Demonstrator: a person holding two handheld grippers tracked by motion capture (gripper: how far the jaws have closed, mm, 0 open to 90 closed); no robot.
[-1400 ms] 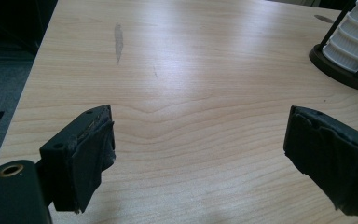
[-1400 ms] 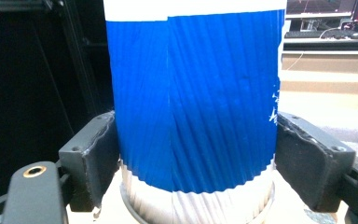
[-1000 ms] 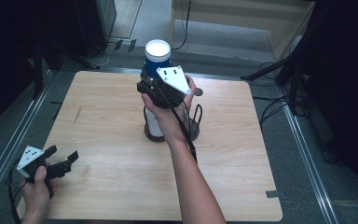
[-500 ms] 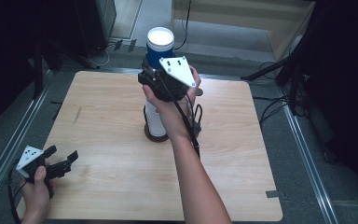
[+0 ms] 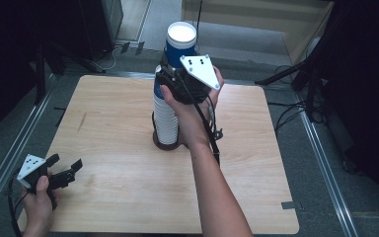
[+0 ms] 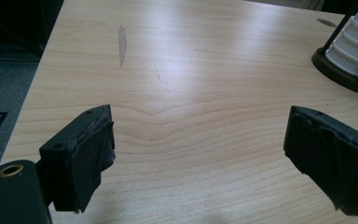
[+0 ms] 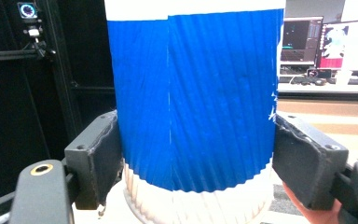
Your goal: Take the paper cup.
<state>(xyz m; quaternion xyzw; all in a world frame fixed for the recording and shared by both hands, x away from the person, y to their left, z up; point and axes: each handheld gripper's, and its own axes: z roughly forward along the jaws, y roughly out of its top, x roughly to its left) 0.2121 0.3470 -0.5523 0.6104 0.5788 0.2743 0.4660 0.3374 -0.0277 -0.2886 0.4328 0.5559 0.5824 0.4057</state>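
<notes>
**Top cup lifts off the stack**

The left claw (image 5: pixel 64 172) rests at the near left corner of the surface (image 5: pixel 103 128), jaws wide with nothing between them, unmoved since a second ago. At the middle, the stack of cups (image 5: pixel 165 118) stands in its black holder (image 5: pixel 168 143). The right claw (image 5: pixel 177 81) has just finished tightening on the blue cup (image 5: pixel 180 44) and has risen, so 1 cup now sits higher above the stack. It looks nearly free.
</notes>
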